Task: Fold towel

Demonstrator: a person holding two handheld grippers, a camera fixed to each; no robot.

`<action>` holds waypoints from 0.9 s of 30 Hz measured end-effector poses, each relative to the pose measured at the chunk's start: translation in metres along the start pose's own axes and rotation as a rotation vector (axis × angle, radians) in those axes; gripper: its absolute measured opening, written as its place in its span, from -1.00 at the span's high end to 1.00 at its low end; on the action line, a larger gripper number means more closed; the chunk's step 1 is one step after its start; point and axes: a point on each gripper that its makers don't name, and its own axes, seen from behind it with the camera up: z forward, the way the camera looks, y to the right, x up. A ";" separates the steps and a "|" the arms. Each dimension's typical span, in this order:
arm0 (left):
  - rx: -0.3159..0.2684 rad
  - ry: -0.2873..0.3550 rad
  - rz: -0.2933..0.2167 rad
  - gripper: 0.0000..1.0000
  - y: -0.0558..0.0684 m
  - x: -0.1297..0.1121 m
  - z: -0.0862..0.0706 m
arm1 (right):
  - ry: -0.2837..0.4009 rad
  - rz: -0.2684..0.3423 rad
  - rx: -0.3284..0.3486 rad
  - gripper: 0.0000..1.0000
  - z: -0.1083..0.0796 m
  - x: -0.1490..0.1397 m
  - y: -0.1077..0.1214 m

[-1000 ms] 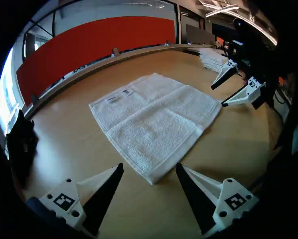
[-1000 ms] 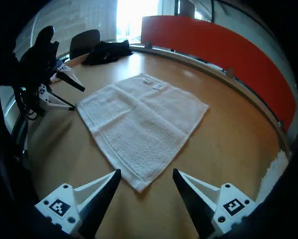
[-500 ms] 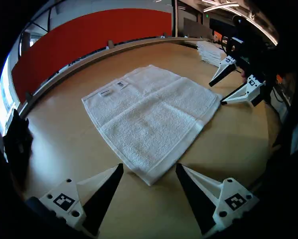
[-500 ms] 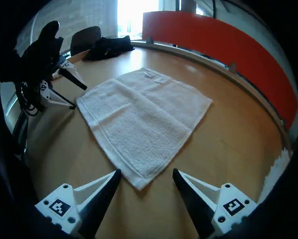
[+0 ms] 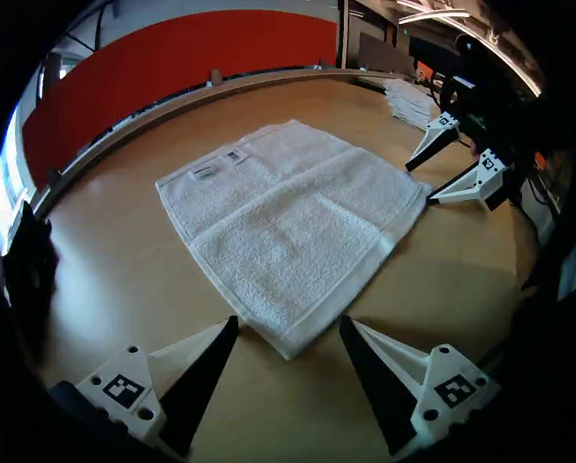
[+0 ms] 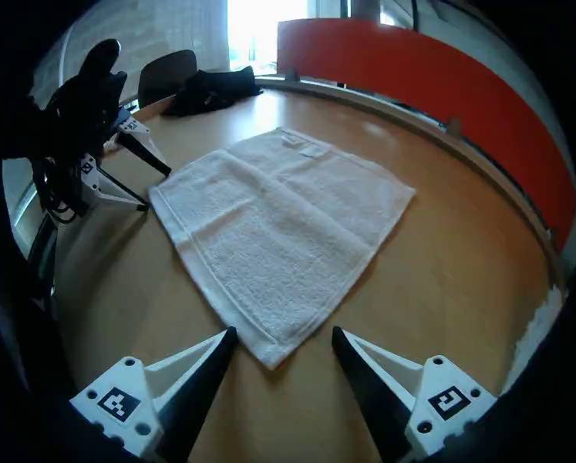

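Note:
A white towel lies flat and square on the wooden table, with two small tags near its far edge. My left gripper stands open, its fingers straddling the towel's near corner without touching it. In the right gripper view the same towel points a corner between the open fingers of my right gripper. From the left gripper view, the right gripper hovers open at the towel's right corner. The left gripper hovers open at the towel's left corner in the right gripper view.
A red partition runs along the table's far edge. A stack of white towels sits at the far right. A dark garment and a chair are at the table's far end. A dark object sits at the left.
Both grippers have crept slightly toward the towel; its corners sit a little deeper between the fingers. The towel itself has not moved.

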 end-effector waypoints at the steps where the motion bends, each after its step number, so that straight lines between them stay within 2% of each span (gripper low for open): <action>1: 0.000 0.000 0.003 -0.95 0.000 0.000 0.000 | 0.000 0.000 0.002 -0.86 -0.001 0.000 0.000; 11: -0.010 -0.008 0.010 -0.94 0.002 0.000 0.000 | 0.002 -0.013 0.017 -0.67 -0.005 0.000 -0.003; 19: -0.006 -0.017 0.008 -0.86 0.003 0.000 0.000 | -0.001 -0.032 0.035 -0.22 -0.004 0.001 -0.009; 25: -0.006 -0.028 0.006 -0.47 0.006 0.000 -0.001 | -0.004 -0.043 0.047 0.12 -0.002 0.002 -0.013; 27: -0.006 -0.031 0.006 -0.19 0.007 0.000 -0.001 | -0.004 -0.047 0.051 0.26 -0.002 0.003 -0.014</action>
